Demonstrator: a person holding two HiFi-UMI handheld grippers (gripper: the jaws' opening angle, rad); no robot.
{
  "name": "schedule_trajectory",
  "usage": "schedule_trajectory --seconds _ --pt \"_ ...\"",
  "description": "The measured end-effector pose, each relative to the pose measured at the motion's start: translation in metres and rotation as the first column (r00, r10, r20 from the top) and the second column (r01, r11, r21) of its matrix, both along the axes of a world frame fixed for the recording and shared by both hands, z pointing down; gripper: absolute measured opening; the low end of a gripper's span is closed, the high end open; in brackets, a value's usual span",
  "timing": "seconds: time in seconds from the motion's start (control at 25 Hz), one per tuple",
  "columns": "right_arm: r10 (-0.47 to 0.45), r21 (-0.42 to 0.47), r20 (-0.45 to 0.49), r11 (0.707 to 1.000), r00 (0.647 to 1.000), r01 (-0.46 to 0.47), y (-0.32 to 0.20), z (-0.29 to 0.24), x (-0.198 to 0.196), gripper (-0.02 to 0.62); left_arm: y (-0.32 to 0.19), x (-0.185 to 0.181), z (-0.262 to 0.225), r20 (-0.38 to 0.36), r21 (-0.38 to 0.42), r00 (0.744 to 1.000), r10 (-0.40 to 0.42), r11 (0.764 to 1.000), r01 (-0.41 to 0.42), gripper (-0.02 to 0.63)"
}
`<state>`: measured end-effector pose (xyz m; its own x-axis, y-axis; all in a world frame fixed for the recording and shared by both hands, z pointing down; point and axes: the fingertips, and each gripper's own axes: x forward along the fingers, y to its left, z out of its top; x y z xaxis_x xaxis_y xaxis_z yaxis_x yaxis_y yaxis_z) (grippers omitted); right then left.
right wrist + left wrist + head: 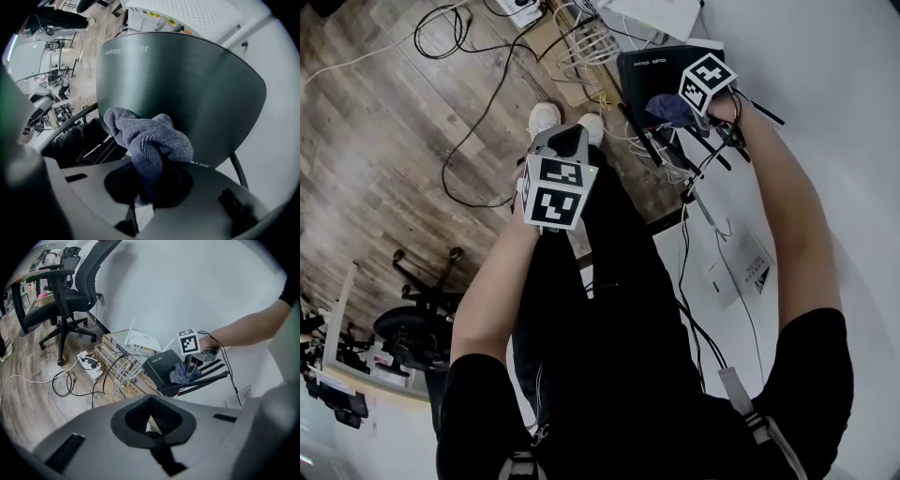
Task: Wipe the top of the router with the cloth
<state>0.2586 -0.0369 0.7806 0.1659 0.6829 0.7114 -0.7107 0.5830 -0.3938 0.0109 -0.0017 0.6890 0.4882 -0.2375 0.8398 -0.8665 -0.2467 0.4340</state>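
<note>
The right tool (147,190) is clamped on a bunched grey-blue cloth (150,138), which is pressed onto the top of the black router (187,70). The router sits low by the white wall, beside a tangle of cables (119,369). The left tool (152,430) hangs back, closed on nothing. I'd say a hard stroke could shove the unsteadied router, snag its antennas (206,379) or drag the wad loose.

Black office chair (65,296) on wood floor (28,394), near white power strip (89,365). Loose black cable loops (63,383) just beside strip. Pale cable bundle (123,369) over tan box (140,386), possibly cardboard. White antenna device (143,342) against wall. Socket plate (240,395) low on wall.
</note>
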Motion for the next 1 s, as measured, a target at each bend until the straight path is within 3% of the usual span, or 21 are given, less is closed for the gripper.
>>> schedule_trajectory --seconds 0.16,0.4,0.72,1.0 --pt "-0.069 0.047 -0.061 0.996 0.996 0.072 -0.01 0.004 0.025 0.044 0.005 0.011 0.0 -0.007 -0.003 0.999 0.036 0.999 -0.036 0.011" --pt "-0.031 0.073 -0.146 0.996 0.989 0.042 -0.027 0.01 0.059 0.044 0.002 0.016 0.005 -0.009 -0.005 0.999 0.038 0.999 -0.038 0.011" --pt "0.001 0.16 -0.132 0.987 0.991 0.021 -0.033 0.011 0.067 0.044 -0.009 0.015 0.009 -0.009 0.007 1.0 0.023 1.0 -0.023 0.011" --pt "-0.028 0.294 -0.225 0.951 0.974 0.096 -0.055 0.012 0.09 0.044 -0.012 0.0 0.013 0.008 -0.011 1.0 -0.022 1.0 0.022 0.011"
